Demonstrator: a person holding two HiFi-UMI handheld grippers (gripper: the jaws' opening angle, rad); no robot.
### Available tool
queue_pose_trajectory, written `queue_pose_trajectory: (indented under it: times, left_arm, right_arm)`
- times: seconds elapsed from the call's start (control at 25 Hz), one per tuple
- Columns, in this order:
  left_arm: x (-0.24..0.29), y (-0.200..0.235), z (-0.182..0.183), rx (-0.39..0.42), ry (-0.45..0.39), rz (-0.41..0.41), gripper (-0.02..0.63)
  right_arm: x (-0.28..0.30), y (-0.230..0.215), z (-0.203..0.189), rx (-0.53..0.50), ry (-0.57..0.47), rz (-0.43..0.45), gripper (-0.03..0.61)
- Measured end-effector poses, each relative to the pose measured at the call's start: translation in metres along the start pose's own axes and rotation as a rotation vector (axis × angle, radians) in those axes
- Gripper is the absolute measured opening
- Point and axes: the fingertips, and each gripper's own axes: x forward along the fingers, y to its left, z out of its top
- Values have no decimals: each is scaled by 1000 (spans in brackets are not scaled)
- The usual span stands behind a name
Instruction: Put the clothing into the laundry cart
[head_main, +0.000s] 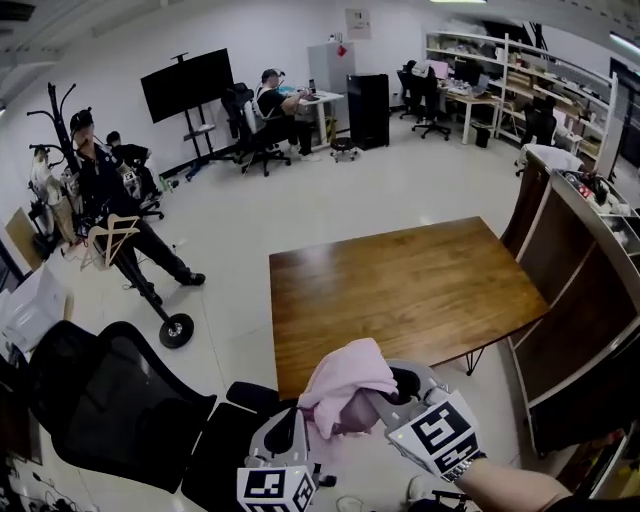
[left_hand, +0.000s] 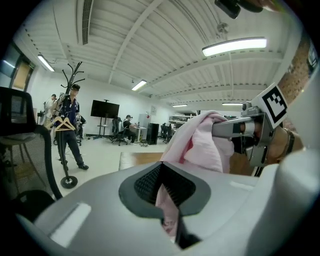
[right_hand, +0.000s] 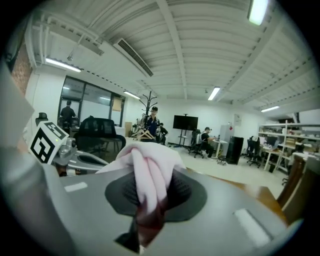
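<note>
The left claw (left_hand: 166, 196) and right claw (right_hand: 149, 195) were both clamped on a bunched pink garment (head_main: 345, 385) held by the wooden desk's (head_main: 400, 290) near edge, peak upward; folds hid its long axis.

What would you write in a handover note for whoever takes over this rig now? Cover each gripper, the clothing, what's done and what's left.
Left gripper: shut on the pink garment.
Right gripper: shut on the same garment.
Garment: held in the air between both grippers, near the front edge of the wooden table.
Done: garment is off any surface and gripped.
Left: put it in the laundry cart. No view shows a cart, so find it first.
</note>
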Motion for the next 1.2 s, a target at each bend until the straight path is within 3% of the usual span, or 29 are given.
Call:
queue_pose_trajectory:
  times: [0.2, 0.4, 0.64, 0.8, 0.92, 1.2]
  left_arm:
    - [-1, -28, 11, 31, 0, -98, 2]
    - [-18, -75, 44, 63, -9, -214, 2]
    - [-10, -142, 54, 88, -13, -329, 2]
    - [-3, -189, 62, 105, -10, -395, 2]
    - [2, -221, 68, 121, -11, -447, 2]
    - [-12, -316, 85, 145, -16, -551, 2]
  right_arm:
    - [-50, -18, 36, -26, -31, -130, 71]
    - [-118, -22, 81, 20, -24, -269, 71]
    - [-188, -39, 97, 94, -7, -387, 71]
    - [-237, -60, 107, -6, -27, -448, 71]
    - [-269, -66, 116, 96, -13, -510, 71]
    - [-370, -79, 142, 90, -11, -624, 71]
